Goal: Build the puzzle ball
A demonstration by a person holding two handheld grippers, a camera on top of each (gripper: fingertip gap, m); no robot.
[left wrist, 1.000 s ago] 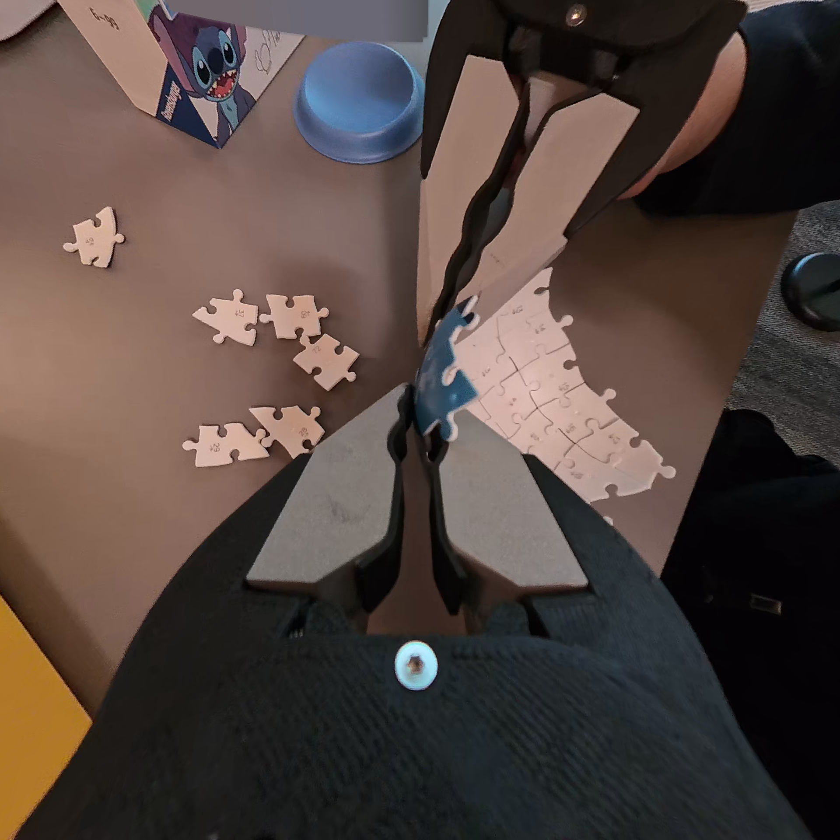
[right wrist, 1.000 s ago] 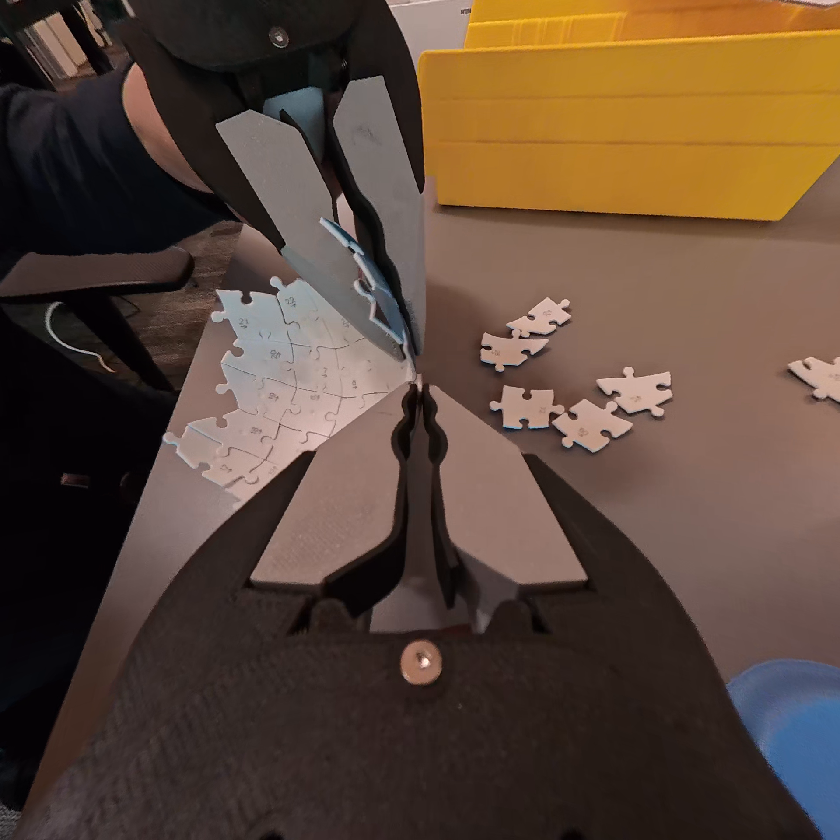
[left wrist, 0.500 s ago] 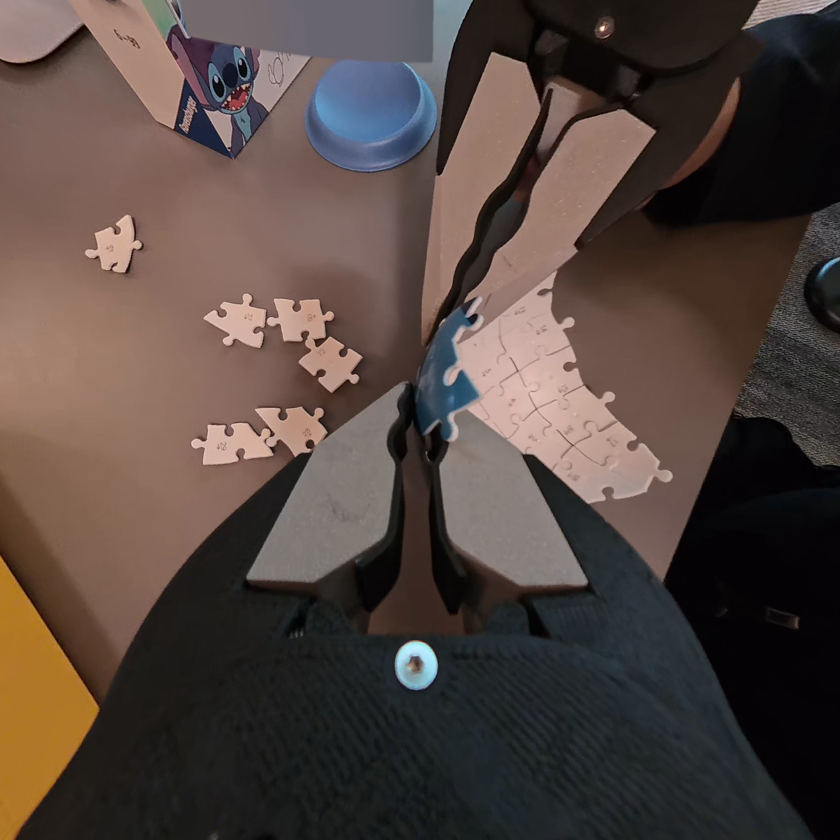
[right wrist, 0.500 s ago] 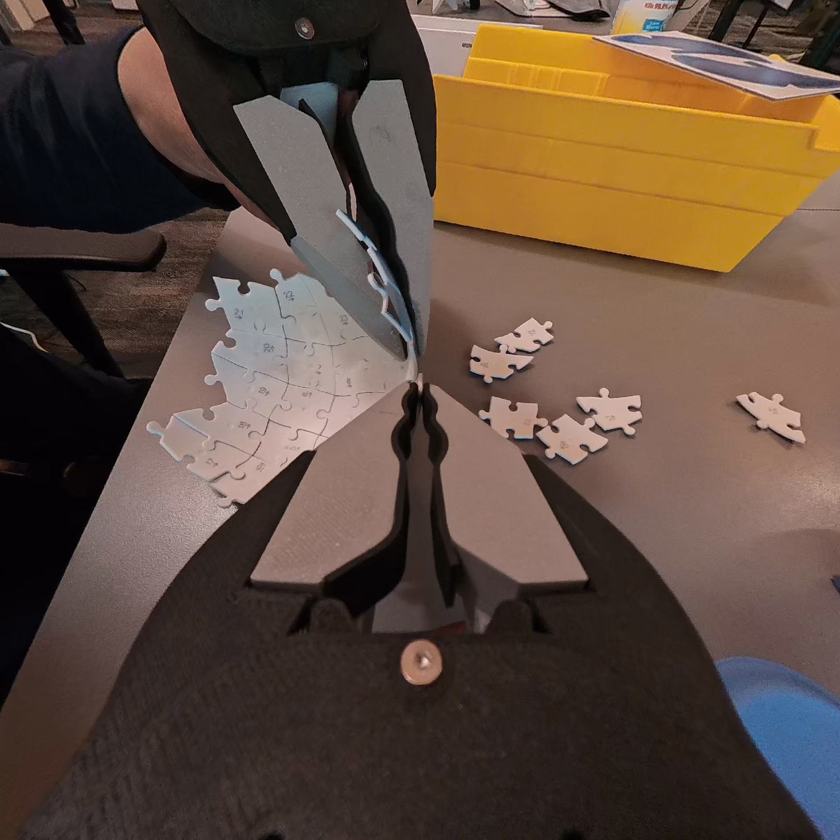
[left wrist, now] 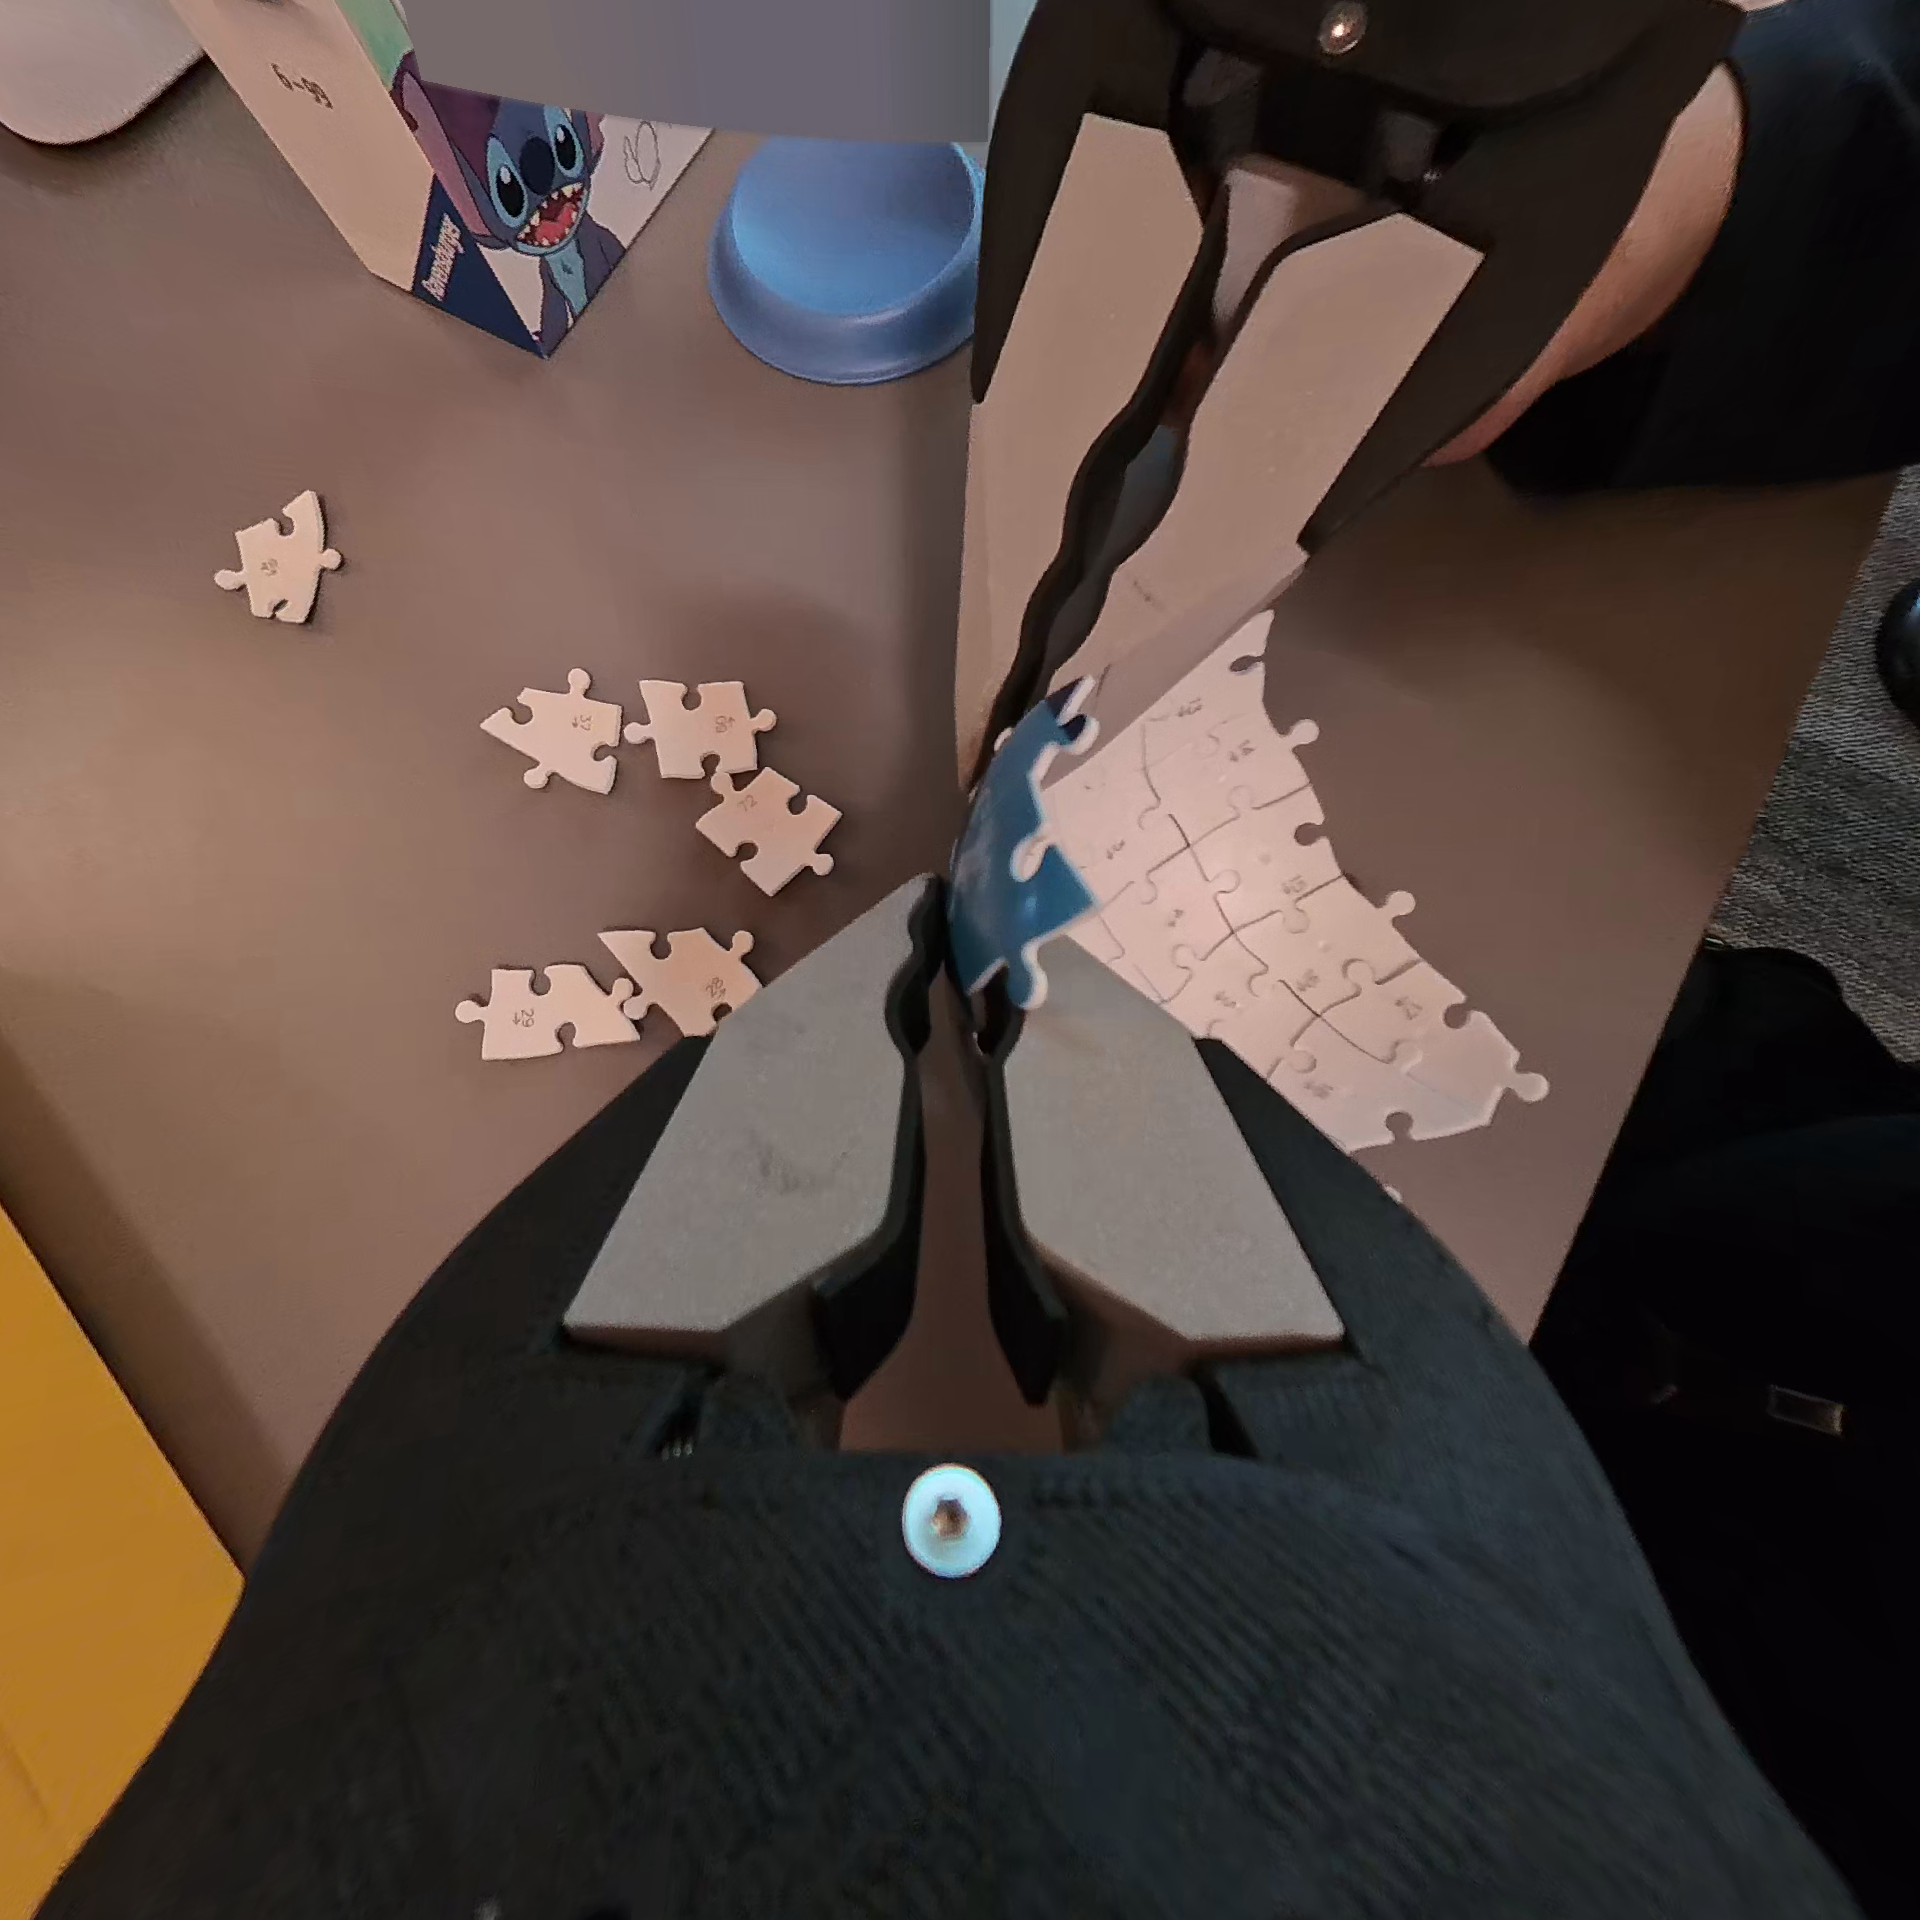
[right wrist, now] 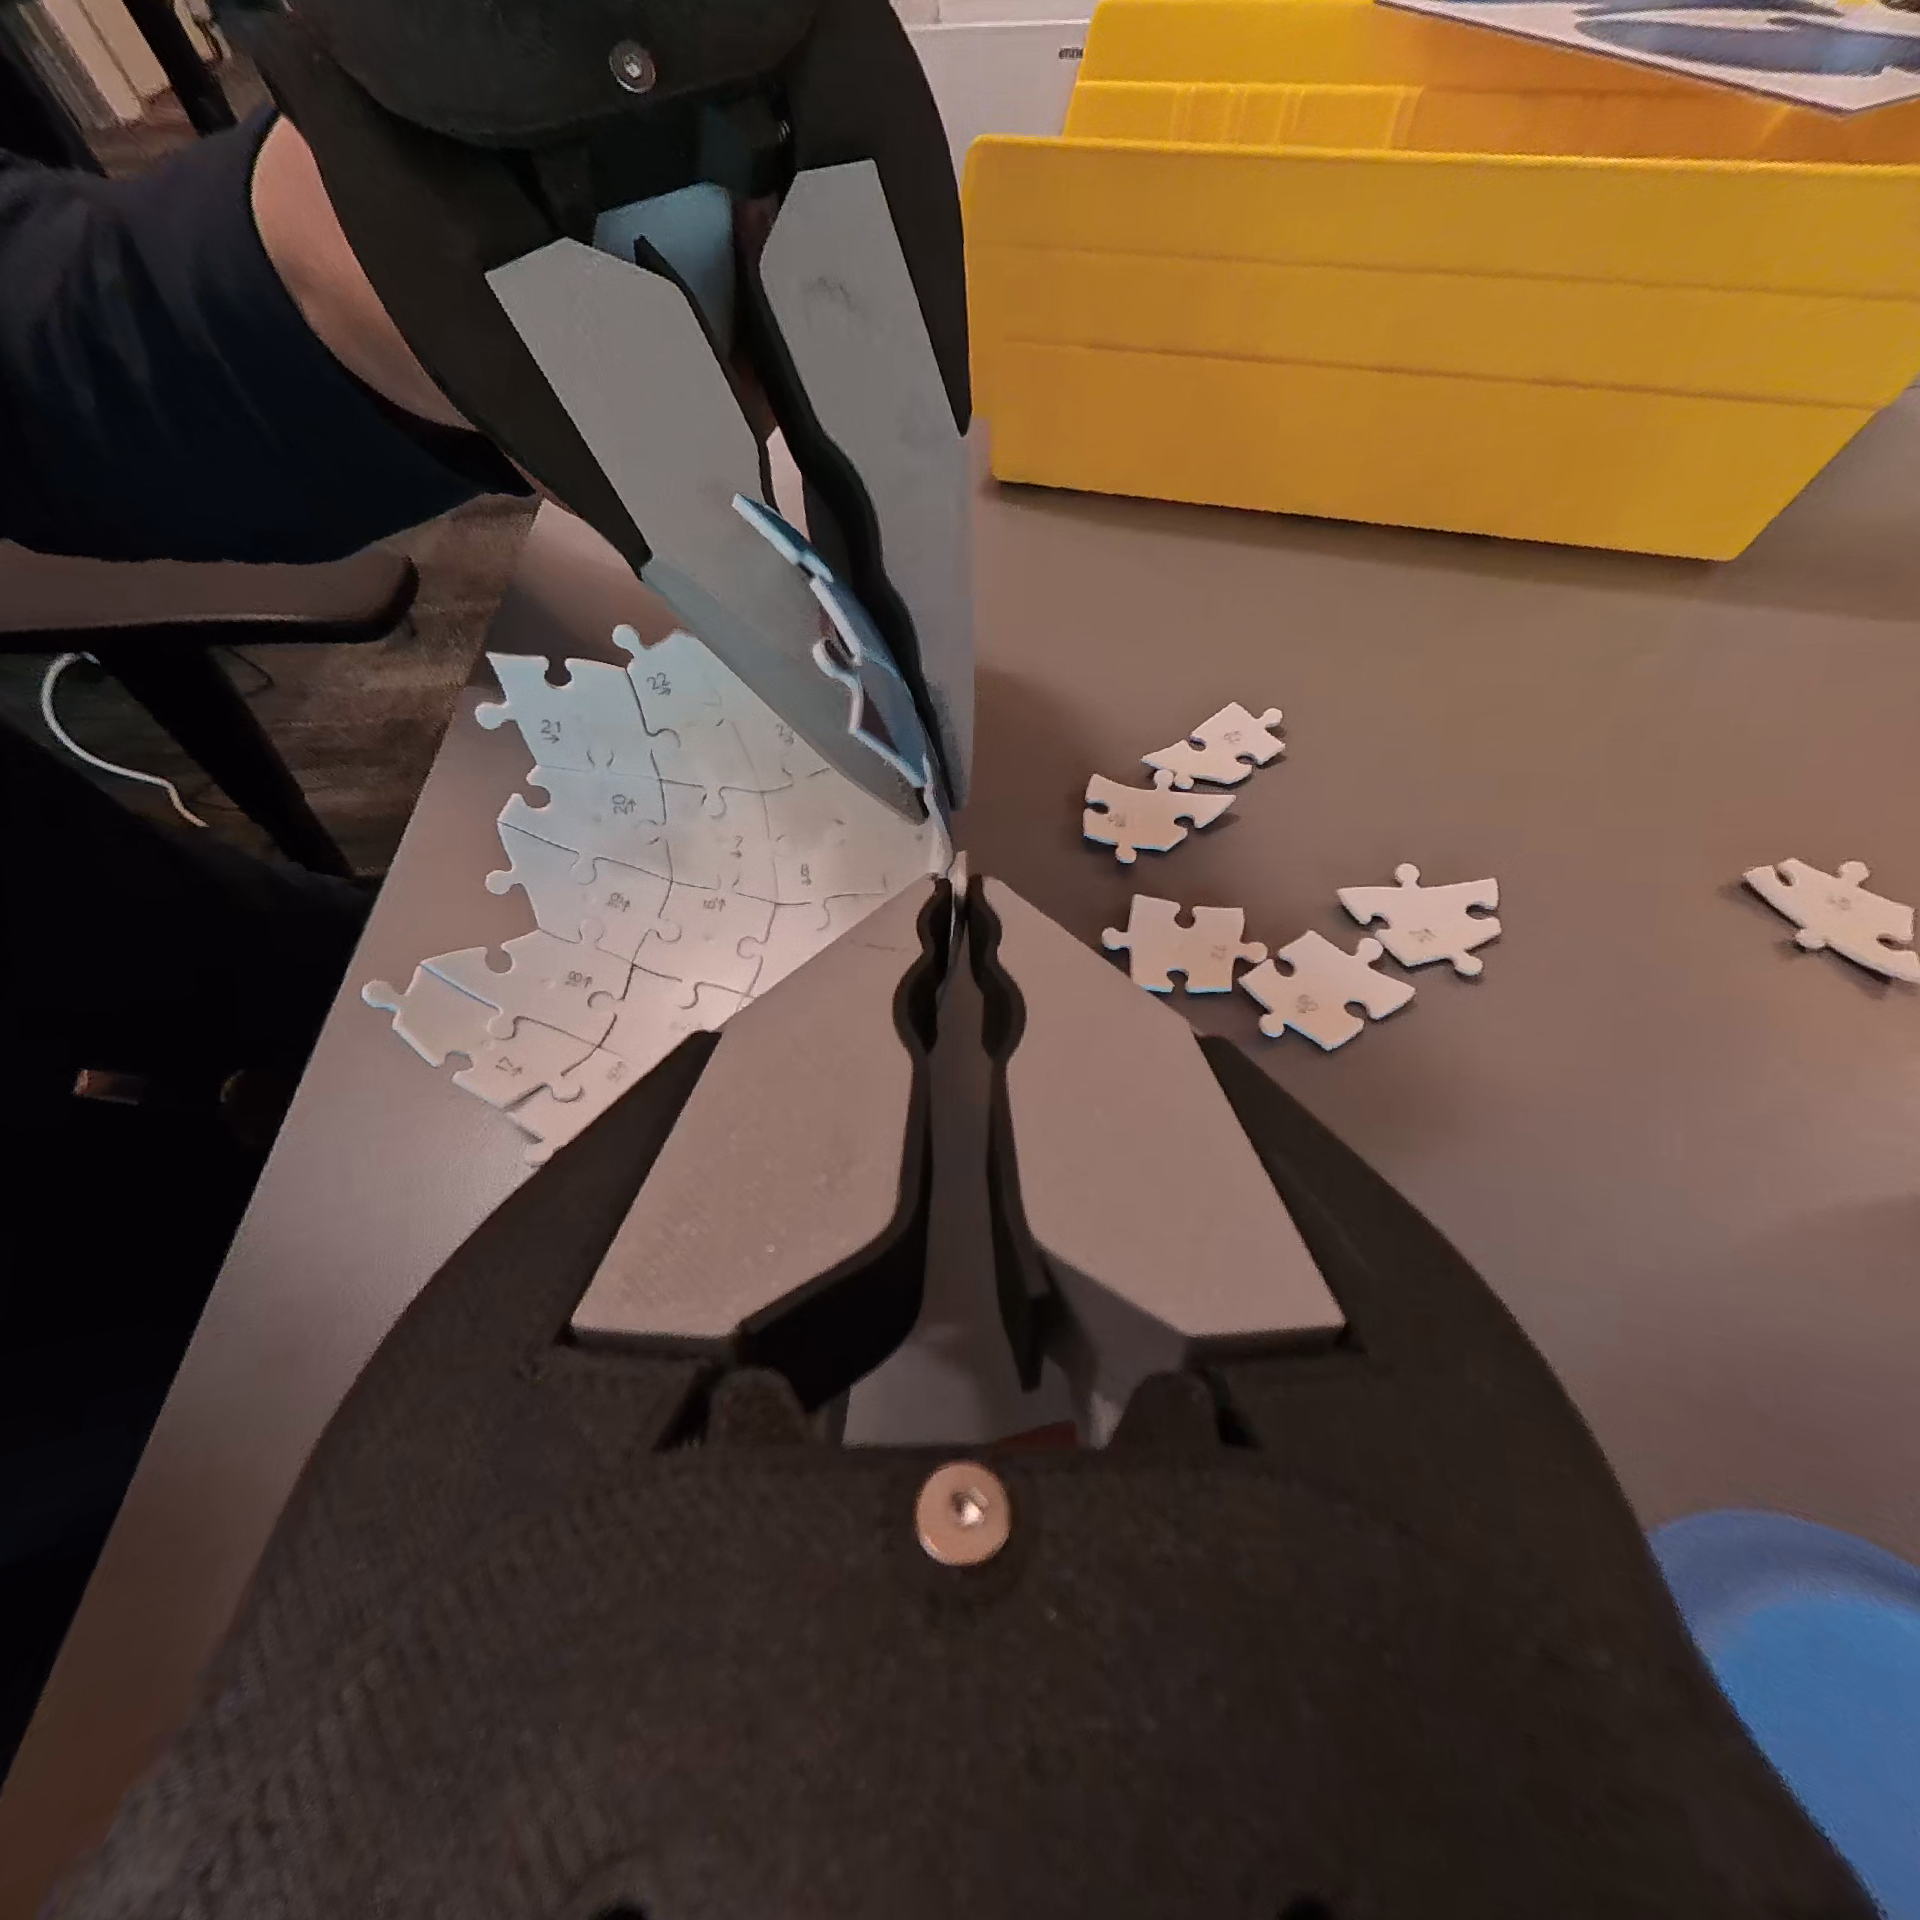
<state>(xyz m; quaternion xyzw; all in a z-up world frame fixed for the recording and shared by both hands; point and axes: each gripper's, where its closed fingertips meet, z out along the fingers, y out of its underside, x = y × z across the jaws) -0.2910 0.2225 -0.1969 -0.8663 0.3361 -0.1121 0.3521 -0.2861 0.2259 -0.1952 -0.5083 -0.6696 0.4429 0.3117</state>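
Observation:
My left gripper (left wrist: pixel 940 914) is shut on the lower end of a blue puzzle piece pair (left wrist: pixel 1013 883), held on edge above the table. My right gripper (right wrist: pixel 961 883) is shut, and in the left wrist view it (left wrist: pixel 997 743) comes in from the top and pinches the upper end of the same blue pieces. In the right wrist view the blue pieces (right wrist: pixel 862 665) sit between the fingers of the left gripper (right wrist: pixel 935 800). A curved sheet of joined pieces (left wrist: pixel 1278 914), white side up, lies below by the table edge; it also shows in the right wrist view (right wrist: pixel 644 862).
Several loose white-backed pieces (left wrist: pixel 665 831) (right wrist: pixel 1299 914) lie on the grey table. A blue dome stand (left wrist: pixel 847 270) and a puzzle box (left wrist: pixel 468 187) stand at the back. A yellow bin (right wrist: pixel 1455 343) stands beyond the pieces. A chair armrest (right wrist: pixel 187 613) lies past the table edge. Only a small space, under 4 cm, lies between the two pairs of fingers.
Both grippers stay shut on the blue pieces. The pair has drifted slightly over the table, and the views have shifted a little with them.

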